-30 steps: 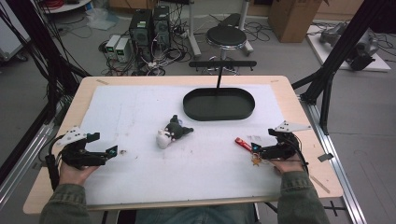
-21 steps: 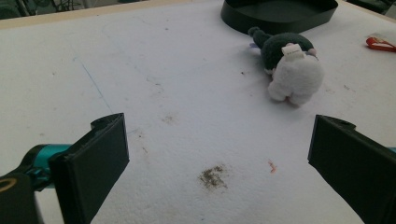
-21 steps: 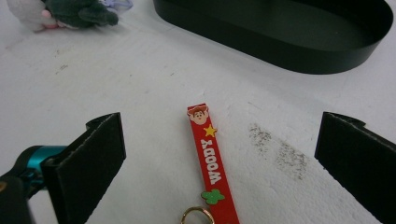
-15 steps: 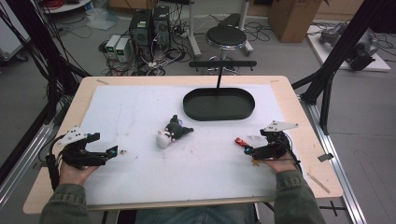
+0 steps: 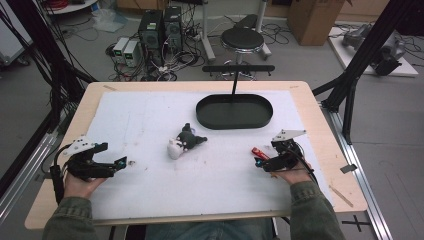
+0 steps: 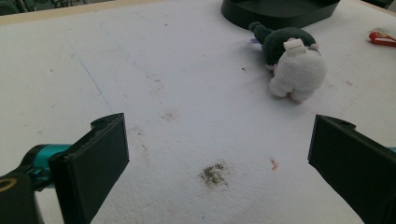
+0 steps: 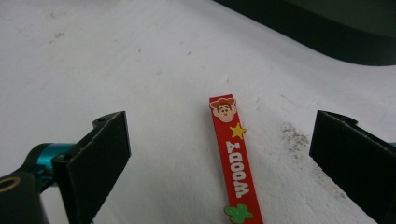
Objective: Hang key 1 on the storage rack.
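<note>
Lying flat on the white counter, a red strip reads "WOODY" beneath a cowboy face. Right tongs gape wide around it, untouching. Left tongs gape empty.

Red strap lower end cut by frame edge; tray cropped.

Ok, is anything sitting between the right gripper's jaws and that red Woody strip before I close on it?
Nothing visible. The red strip lies flat on the white mat between the open jaws of the right gripper, with bare mat on either side. The black tray sits farther off, beyond the strip.
</note>
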`<control>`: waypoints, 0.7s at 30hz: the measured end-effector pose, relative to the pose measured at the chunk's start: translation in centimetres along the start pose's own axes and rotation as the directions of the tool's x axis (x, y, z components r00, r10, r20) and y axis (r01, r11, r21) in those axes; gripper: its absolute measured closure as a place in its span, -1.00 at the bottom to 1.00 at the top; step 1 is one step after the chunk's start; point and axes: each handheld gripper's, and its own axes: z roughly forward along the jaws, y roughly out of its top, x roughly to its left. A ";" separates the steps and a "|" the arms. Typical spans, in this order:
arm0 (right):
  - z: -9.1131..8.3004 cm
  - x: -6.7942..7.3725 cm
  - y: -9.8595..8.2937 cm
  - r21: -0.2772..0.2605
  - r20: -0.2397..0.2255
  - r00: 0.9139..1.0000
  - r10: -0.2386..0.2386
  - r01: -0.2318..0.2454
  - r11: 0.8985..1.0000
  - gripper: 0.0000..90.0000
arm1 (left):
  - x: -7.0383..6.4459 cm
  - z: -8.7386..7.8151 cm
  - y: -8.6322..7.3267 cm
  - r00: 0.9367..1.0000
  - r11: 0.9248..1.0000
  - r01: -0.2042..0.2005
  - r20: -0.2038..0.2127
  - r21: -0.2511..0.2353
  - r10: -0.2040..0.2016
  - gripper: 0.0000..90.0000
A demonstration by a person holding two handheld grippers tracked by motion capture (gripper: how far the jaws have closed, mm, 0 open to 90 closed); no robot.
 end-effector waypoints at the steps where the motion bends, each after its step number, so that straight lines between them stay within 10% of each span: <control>1: 0.2 0.0 0.1 0.009 -0.004 1.000 0.000 0.000 1.000 -0.89 | 0.0 0.0 0.0 1.000 1.000 0.000 0.000 0.001 0.000 -0.88; 10: 2.2 0.2 1.0 0.116 0.005 1.000 0.005 -0.006 0.993 -0.83 | 0.0 0.1 -0.1 1.000 1.000 -0.005 0.002 0.012 0.005 -0.88; 21: 2.5 0.0 1.4 0.165 0.016 1.000 0.015 -0.018 0.986 -0.09 | 0.0 0.2 -0.1 1.000 1.000 -0.003 -0.001 0.013 0.003 -0.88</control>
